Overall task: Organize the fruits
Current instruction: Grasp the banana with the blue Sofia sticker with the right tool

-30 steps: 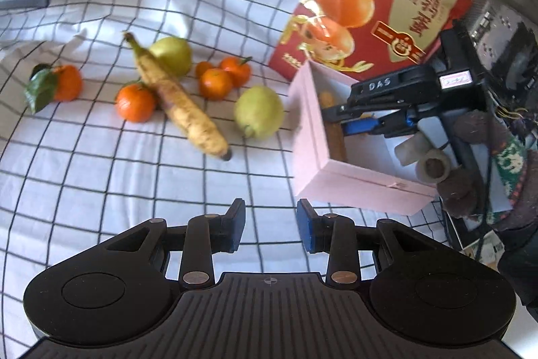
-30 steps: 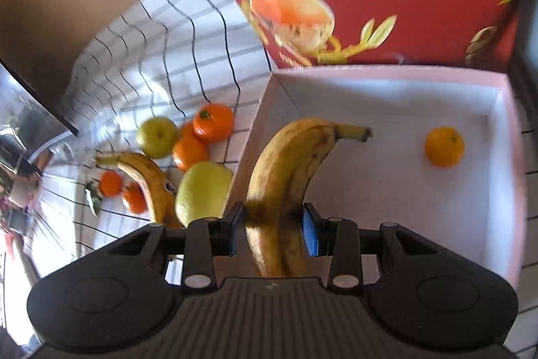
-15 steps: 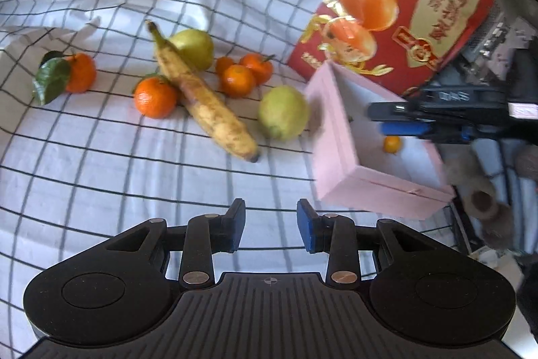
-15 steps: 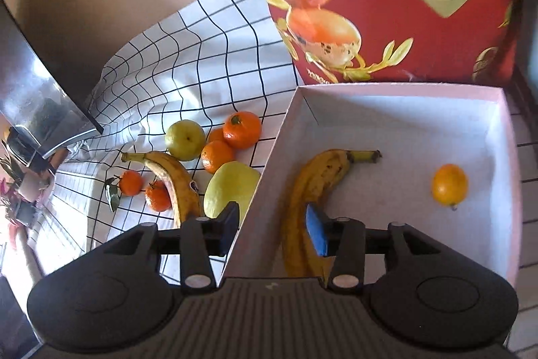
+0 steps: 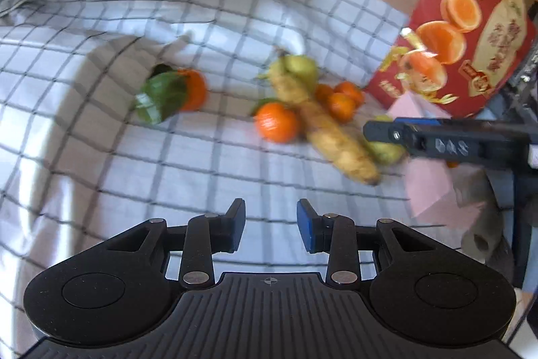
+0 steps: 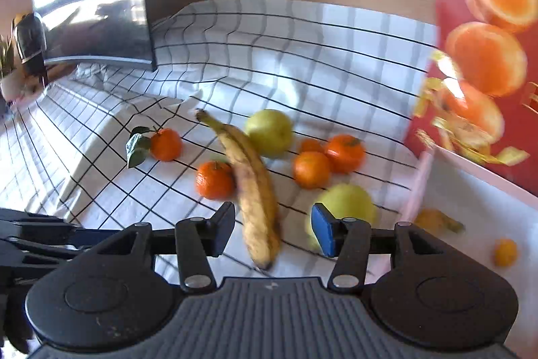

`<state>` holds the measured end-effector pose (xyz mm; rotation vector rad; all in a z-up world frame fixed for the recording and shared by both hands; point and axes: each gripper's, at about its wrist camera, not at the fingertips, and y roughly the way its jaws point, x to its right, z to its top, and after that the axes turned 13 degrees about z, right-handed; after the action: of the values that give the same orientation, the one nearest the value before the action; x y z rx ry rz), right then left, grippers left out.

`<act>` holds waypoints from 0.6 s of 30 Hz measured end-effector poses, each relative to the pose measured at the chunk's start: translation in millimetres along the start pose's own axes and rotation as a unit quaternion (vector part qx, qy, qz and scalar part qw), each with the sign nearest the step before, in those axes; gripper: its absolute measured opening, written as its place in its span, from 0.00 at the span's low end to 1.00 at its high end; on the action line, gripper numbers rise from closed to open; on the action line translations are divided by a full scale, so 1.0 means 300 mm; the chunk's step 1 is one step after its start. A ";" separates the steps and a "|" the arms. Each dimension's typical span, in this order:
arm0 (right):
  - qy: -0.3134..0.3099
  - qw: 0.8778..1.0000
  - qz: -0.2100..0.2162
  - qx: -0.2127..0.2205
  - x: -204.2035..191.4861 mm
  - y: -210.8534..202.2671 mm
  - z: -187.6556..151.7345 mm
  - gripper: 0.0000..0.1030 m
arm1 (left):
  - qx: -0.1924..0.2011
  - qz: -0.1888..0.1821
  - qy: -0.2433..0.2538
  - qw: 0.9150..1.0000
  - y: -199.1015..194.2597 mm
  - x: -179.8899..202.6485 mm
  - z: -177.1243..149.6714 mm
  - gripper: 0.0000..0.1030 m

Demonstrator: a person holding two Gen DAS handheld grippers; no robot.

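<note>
A banana lies on the checked cloth among several tangerines and two green pears. One tangerine with a leaf lies apart to the left. The pink box at the right holds a banana end and a small orange. My right gripper is open and empty above the loose banana's near end. My left gripper is open and empty over bare cloth, short of the banana and the tangerine. The right gripper also shows in the left wrist view.
A red fruit carton stands behind the pink box. A dark monitor stands at the back left on the cloth. A wooden wall runs behind. Dark gear sits at the far right.
My right gripper let go of a banana in the pink box, opened, and swung left over the loose fruit. My left gripper swung left, away from the box.
</note>
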<state>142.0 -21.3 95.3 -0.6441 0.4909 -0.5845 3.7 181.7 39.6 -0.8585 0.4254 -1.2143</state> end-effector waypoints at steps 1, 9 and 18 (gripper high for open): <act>0.011 1.000 -0.004 -0.007 -0.001 0.031 0.009 0.47 | -0.008 0.002 -0.015 1.000 -0.008 -0.026 -0.005 0.36; 0.056 0.997 0.028 -0.053 0.049 0.218 0.095 0.42 | -0.009 -0.023 -0.042 0.999 -0.032 -0.169 -0.018 0.36; 0.079 0.994 0.036 -0.068 0.065 0.254 0.082 0.43 | -0.017 -0.047 -0.033 0.998 -0.011 -0.162 -0.001 0.36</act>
<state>197.1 26.2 56.4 -0.7094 0.7039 -0.5389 -14.4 226.8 34.6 -0.9527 0.3565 -1.2644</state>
